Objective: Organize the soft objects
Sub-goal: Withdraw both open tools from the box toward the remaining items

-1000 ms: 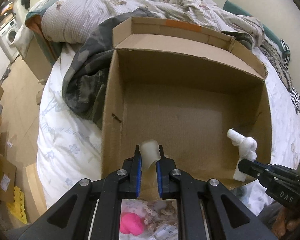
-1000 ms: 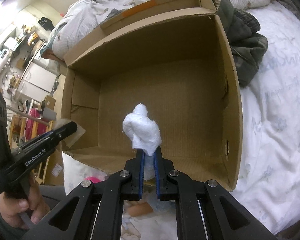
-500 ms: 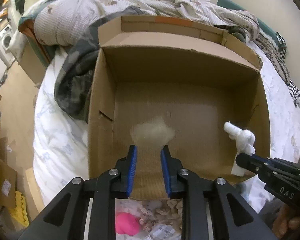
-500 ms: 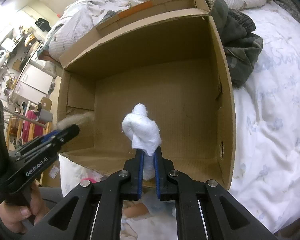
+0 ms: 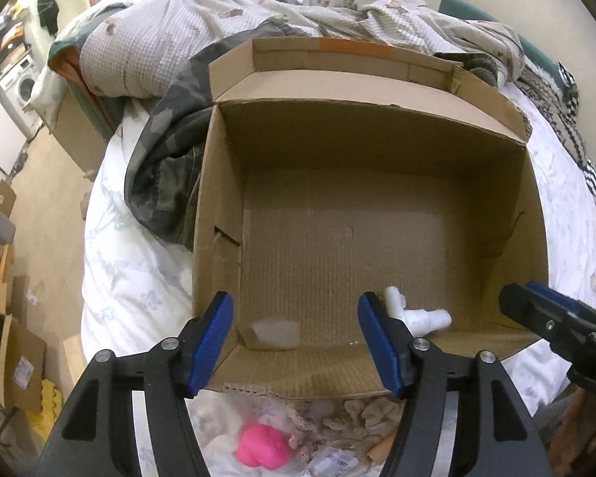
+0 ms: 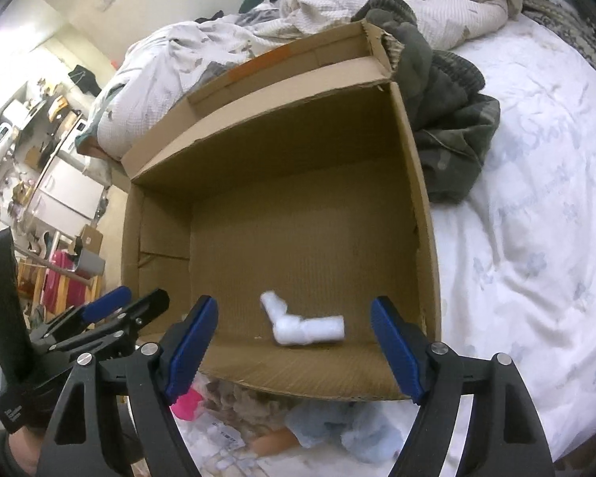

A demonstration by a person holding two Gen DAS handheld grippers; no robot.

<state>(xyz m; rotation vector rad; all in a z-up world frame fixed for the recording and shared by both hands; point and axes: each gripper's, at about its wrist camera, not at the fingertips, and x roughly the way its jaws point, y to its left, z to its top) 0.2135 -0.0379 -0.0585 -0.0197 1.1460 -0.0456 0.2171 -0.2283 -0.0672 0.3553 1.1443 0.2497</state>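
1. Cardboard box [image 5: 377, 238] lies open on the bed [image 6: 516, 238], ahead of and below both hand-held grippers.
2. Left hand-held gripper [image 5: 294, 342] and right hand-held gripper [image 6: 294, 342]: jaws opening, nothing between them.
3. White foam piece [image 6: 304, 324] lies in the box below the right gripper; a pale blurred piece [image 5: 276, 332] lies below the left. Both look light and squashy.
4. Pink toy [image 5: 262, 447] waits behind the box's near wall.

One big brown cardboard box [image 5: 377, 183] is sitting open on one bed with a white flowery sheet [image 6: 528, 238]. Two soft things are lying inside the box: one bent white foam piece [image 6: 304, 324] and one small pale blurry lump [image 5: 276, 332]. One bright pink squishy toy [image 5: 263, 447] is lying just outside the box. Two tools with blue pads are showing, the left tool [image 5: 294, 342] and the right tool [image 6: 294, 348], both opening with nothing between their jaws.
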